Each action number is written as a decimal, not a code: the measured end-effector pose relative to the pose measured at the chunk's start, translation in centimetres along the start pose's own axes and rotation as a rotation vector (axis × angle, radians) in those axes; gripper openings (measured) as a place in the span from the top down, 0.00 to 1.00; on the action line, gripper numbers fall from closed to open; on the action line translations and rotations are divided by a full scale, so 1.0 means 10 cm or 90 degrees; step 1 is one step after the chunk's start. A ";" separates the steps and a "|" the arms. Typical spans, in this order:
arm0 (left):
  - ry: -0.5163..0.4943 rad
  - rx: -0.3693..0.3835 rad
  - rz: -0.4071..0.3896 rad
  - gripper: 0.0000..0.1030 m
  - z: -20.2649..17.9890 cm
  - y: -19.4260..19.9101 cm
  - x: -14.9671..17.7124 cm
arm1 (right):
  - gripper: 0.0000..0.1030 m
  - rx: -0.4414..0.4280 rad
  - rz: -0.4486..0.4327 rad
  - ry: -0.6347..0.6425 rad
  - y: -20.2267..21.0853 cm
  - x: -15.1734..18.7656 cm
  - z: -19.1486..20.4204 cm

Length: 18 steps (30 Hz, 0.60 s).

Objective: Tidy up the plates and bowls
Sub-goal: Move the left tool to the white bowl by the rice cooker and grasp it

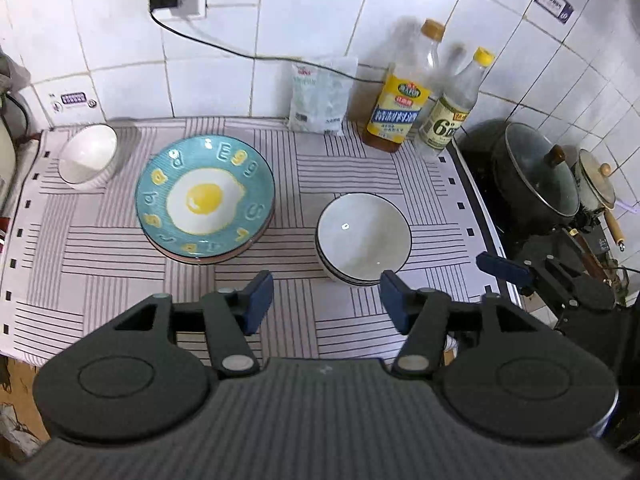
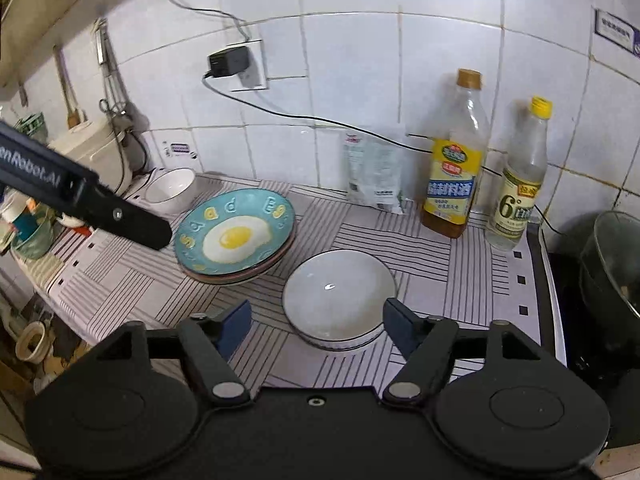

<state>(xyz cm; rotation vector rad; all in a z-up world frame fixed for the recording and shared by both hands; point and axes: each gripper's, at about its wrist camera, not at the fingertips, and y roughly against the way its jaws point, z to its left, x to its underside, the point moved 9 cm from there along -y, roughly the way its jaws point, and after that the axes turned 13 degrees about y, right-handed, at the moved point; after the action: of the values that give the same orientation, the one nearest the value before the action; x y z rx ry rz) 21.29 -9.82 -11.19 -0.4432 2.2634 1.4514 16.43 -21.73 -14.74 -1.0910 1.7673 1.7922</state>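
Note:
A teal plate with a fried-egg print (image 1: 205, 197) tops a short stack of plates on the striped cloth, also in the right wrist view (image 2: 236, 234). A white dark-rimmed bowl (image 1: 364, 234) sits on other bowls to its right, also in the right wrist view (image 2: 338, 294). A lone white bowl (image 1: 89, 155) stands at the far left by the wall, also in the right wrist view (image 2: 170, 188). My left gripper (image 1: 326, 300) is open and empty, hovering before the stacks. My right gripper (image 2: 316, 330) is open and empty, just in front of the bowl stack.
Two bottles (image 1: 404, 92) (image 1: 452, 112) and a white bag (image 1: 322, 94) stand along the tiled wall. A lidded black pot (image 1: 536, 172) sits on the stove at right. A cable (image 1: 224, 46) runs from the wall socket. A rice cooker (image 2: 92, 152) stands at left.

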 end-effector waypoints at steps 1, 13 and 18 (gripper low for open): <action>-0.004 0.004 -0.006 0.36 0.03 0.05 0.00 | 0.11 -0.001 -0.002 0.003 0.02 -0.01 0.04; -0.055 0.019 -0.047 0.20 0.83 0.45 -0.18 | 0.11 -0.011 -0.036 0.034 0.02 -0.47 0.77; -0.067 0.027 -0.078 0.10 1.33 0.56 -0.45 | 0.11 -0.024 -0.087 0.065 -0.12 -0.83 1.20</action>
<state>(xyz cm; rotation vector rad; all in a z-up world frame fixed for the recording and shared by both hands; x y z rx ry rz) 24.73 4.76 -9.49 -0.4728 2.1406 1.3327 19.48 -7.99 -10.51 -1.3066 1.6778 1.7212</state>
